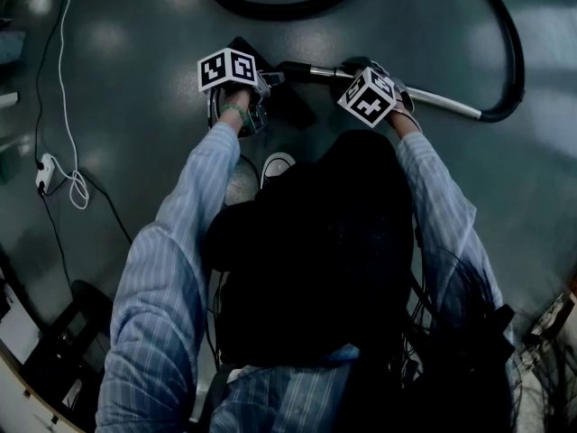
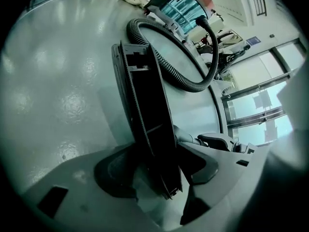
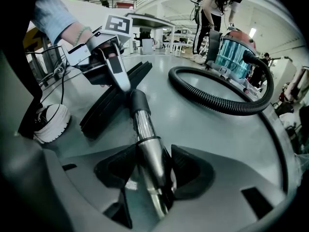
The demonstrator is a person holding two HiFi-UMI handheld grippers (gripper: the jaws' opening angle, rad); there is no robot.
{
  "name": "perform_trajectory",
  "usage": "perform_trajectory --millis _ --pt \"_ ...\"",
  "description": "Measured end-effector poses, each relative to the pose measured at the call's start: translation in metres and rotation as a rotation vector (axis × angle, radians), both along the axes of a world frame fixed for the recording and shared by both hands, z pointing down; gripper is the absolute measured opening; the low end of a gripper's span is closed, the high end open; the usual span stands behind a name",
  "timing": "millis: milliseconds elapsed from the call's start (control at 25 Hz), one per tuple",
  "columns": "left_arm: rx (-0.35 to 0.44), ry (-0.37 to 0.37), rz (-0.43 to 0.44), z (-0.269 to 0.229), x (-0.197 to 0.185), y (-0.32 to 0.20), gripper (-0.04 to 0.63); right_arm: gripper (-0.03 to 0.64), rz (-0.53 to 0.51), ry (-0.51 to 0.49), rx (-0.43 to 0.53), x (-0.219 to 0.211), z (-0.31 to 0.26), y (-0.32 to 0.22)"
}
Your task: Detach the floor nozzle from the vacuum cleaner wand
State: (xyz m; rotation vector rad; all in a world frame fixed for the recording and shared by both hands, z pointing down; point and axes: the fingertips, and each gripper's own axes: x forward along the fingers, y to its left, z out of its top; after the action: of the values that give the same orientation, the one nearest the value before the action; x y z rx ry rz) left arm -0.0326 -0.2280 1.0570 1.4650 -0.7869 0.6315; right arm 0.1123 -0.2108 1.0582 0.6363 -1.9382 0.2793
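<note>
Right tongs (image 3: 154, 154) clamping wand (image 3: 144, 129), nozzle (image 3: 99, 112) beyond

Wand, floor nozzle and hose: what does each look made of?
Wand: likely metal, polished; it shows bright mirror-like highlights. Floor nozzle: apparently matte black plastic, with moulded ribs and a toothed strip. Hose: seemingly flexible black plastic or rubber, ribbed and curving in a loop.

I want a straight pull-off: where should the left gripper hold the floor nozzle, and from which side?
On the floor nozzle, probably the narrow neck beside the wand joint, coming from above with jaws across it. The long flat head stands tilted on edge and would lever. The neck lies in line with the wand, which the right gripper clamps.
</note>
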Motion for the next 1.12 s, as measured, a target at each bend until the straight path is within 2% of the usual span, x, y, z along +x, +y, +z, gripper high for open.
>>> perform_trajectory --millis 240,440,640,800,960,1040,1120 --pt "0.024 0.015 -0.077 -0.012 -0.016 0.005 0.250 0.212 -0.130 0.025 -0.046 -0.009 -0.009 0.006" --pt "0.029 0.015 -0.062 -0.017 -0.021 0.003 0.250 0.198 -0.236 0.044 -0.062 -0.006 -0.012 0.013" --pt "0.054 0.001 -0.036 -0.023 -0.026 0.003 0.249 0.192 -0.279 0.068 -0.068 -0.002 -0.011 0.020" --pt "0.055 0.030 -0.051 -0.024 -0.033 -0.002 0.249 0.192 -0.257 0.070 -0.071 -0.003 -0.012 0.016" --pt "0.070 0.050 -0.144 -0.016 -0.028 -0.007 0.249 0.193 -0.237 0.118 -0.014 -0.008 -0.003 0.013" --pt "0.034 0.059 -0.236 -0.010 -0.025 -0.013 0.249 0.193 -0.268 0.135 0.004 -0.015 0.002 0.010" --pt "0.004 0.050 -0.293 -0.003 -0.023 -0.017 0.249 0.193 -0.299 0.162 -0.009 -0.023 0.004 0.010"
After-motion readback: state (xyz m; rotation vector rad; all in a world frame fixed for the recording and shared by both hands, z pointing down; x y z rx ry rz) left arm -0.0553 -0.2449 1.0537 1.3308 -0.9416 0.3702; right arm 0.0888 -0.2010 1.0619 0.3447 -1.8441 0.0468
